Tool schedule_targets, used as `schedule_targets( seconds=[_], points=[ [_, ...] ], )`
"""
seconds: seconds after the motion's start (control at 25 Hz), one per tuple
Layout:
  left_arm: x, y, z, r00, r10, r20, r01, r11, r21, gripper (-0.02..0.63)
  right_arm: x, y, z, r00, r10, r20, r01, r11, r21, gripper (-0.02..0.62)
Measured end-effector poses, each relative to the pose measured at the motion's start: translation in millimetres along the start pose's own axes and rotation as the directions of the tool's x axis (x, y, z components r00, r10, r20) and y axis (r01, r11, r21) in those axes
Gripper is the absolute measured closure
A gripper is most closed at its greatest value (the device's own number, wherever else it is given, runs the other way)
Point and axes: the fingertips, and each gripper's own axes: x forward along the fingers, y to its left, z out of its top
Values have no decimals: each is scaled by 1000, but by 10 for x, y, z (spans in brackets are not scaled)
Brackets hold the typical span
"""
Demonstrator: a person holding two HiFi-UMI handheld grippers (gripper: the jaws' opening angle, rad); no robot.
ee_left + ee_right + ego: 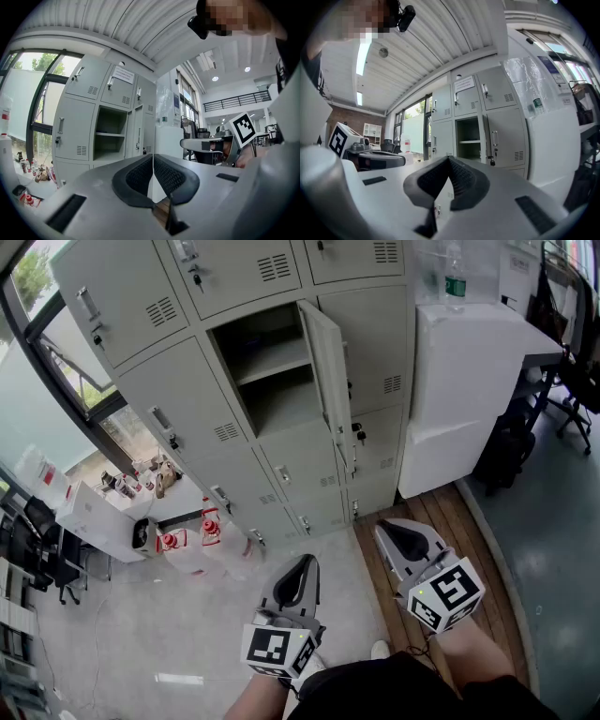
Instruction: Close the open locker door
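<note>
A grey locker bank (187, 371) stands ahead. One middle compartment (267, 371) is open, with a shelf inside. Its door (328, 381) swings out towards me, hinged on the right, edge-on in the head view. The same open compartment (110, 136) shows in the left gripper view and as the open compartment (468, 138) in the right gripper view. My left gripper (302, 568) and right gripper (398, 532) hang low in front of me, well short of the lockers. Both are shut, pads together, holding nothing.
A white cabinet (464, 390) with a water bottle (455, 282) on top stands right of the lockers. Red-and-white objects (187, 535) and a white box (98, 517) lie on the floor at left. Office chairs (572, 381) stand at the far right.
</note>
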Motion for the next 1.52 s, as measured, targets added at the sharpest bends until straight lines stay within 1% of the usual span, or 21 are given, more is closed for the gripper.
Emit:
schedule_targets(
  seconds=[0.12,0.24,0.44,0.76,0.88,0.96,1.08,1.16,1.28,1.36,1.44,1.52],
  points=[
    [-39,18,5,1000,-1,2,1,1000,4,586,2,42,3,1000,0,-1,0,1000,-1,543],
    [-81,61,-24,1000,0,0,0,1000,27,586,-1,77,14,1000,-1,-2,1,1000,1,543],
    [-139,90,-20,1000,2,4,-2,1000,19,586,9,194,61,999,27,22,-26,1000,-15,543],
    [-276,217,14,1000,3,8,-3,1000,7,586,115,365,37,999,33,8,-33,999,-11,543],
    [-361,323,-4,1000,5,-6,-5,1000,21,586,174,447,32,999,33,6,-33,999,-8,543],
    [-417,393,0,1000,12,-22,-12,1000,16,586,222,502,19,1000,30,1,-30,1000,-6,543],
    [-479,514,25,1000,5,4,-5,1000,30,586,307,594,2,1000,28,-4,-28,1000,-2,543],
    [-528,601,20,1000,3,7,-3,999,34,586,363,664,-8,1000,24,-7,-24,1000,3,543],
    [-604,736,13,1000,7,-3,-7,1000,24,586,458,774,-29,1000,19,-11,-19,1000,7,543],
    [-650,821,17,1000,15,-24,-15,1000,2,586,521,840,-42,1000,15,-17,-14,1000,8,543],
    [-679,900,23,1000,7,-8,-7,1000,-8,586,582,898,-51,1000,9,-21,-9,1000,10,543],
    [-711,1007,-2,1000,-1,-3,1,1000,-1,586,650,953,-54,1000,3,-24,-2,1000,12,543]
  ],
)
